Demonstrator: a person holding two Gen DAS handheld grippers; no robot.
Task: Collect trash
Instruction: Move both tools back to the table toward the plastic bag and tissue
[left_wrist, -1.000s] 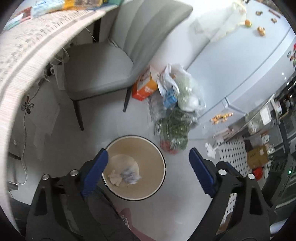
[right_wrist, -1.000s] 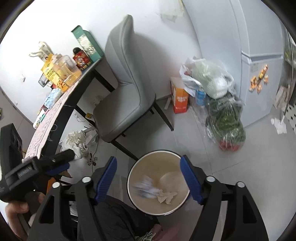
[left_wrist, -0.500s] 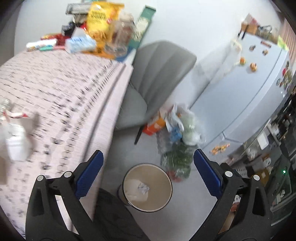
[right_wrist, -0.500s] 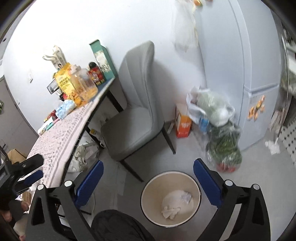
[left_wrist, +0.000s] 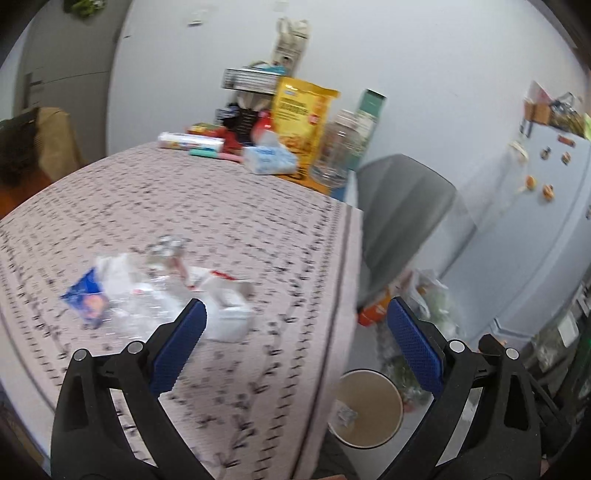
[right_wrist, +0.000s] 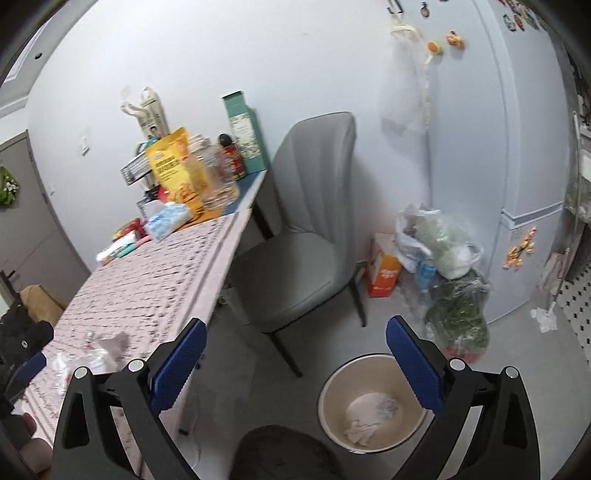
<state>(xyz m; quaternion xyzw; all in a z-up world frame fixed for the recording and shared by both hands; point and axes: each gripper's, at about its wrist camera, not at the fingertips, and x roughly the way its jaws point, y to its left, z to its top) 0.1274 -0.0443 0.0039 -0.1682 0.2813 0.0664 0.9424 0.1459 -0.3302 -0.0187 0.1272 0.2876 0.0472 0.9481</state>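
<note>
A beige trash bin (right_wrist: 373, 402) stands on the floor by the table, with crumpled paper inside; it also shows in the left wrist view (left_wrist: 365, 408). Loose trash lies on the patterned table (left_wrist: 221, 221): a blue wrapper (left_wrist: 86, 299), clear plastic (left_wrist: 147, 295) and a white carton (left_wrist: 227, 314). My left gripper (left_wrist: 295, 343) is open and empty, above the table's near edge, just right of the trash. My right gripper (right_wrist: 295, 362) is open and empty, above the floor between table and bin. The trash pile shows in the right wrist view (right_wrist: 88, 354).
A grey chair (right_wrist: 295, 240) stands at the table's end. Food packs and a jar (left_wrist: 295, 122) crowd the table's far end. An orange box (right_wrist: 384, 269) and plastic bags (right_wrist: 443, 258) lie by the white fridge (right_wrist: 517, 147).
Both grippers have risen away from the bin. The left one swung left up over the table, bringing the trash pile into view. The paper pieces now lie in the bin.
</note>
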